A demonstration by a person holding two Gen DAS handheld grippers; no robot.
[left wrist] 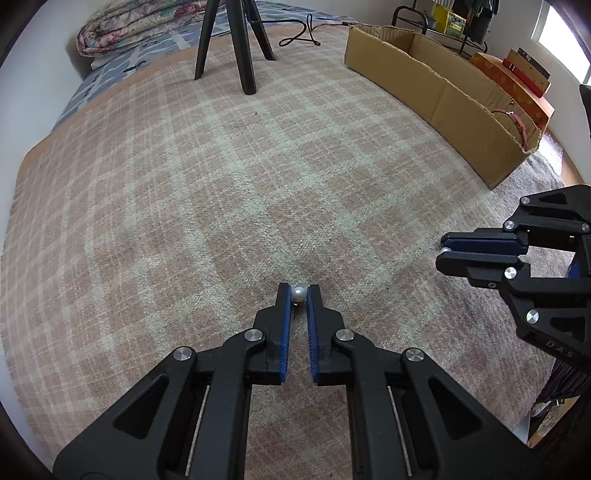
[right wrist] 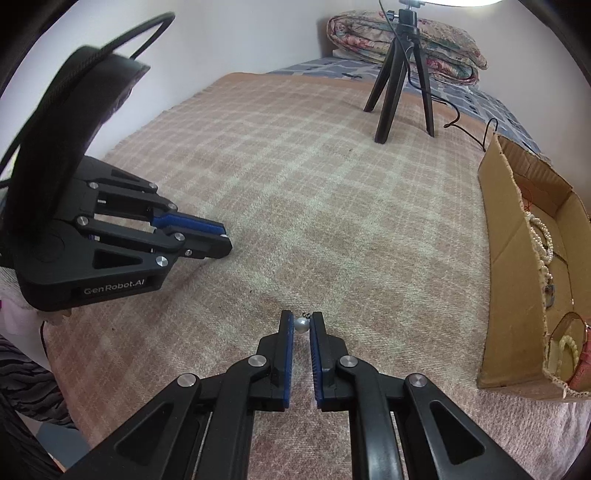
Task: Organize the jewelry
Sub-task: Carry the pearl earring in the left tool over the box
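My left gripper (left wrist: pixel 298 291) is shut on a white pearl earring (left wrist: pixel 298 293), held at its fingertips just above the plaid blanket (left wrist: pixel 221 184). My right gripper (right wrist: pixel 301 320) is shut on a second pearl earring (right wrist: pixel 300 325), also at the fingertips over the blanket. Each gripper shows in the other's view: the right gripper (left wrist: pixel 445 251) at the right edge, the left gripper (right wrist: pixel 223 240) at the left. A long cardboard box (right wrist: pixel 513 258) at the right holds pearl necklaces (right wrist: pixel 541 236) and a beaded bracelet (right wrist: pixel 569 347).
A black tripod (left wrist: pixel 236 40) stands at the far end of the bed with a black cable (left wrist: pixel 299 35) beside it. A folded floral quilt (right wrist: pixel 406 40) lies against the wall. The box (left wrist: pixel 436 92) runs along the bed's right side.
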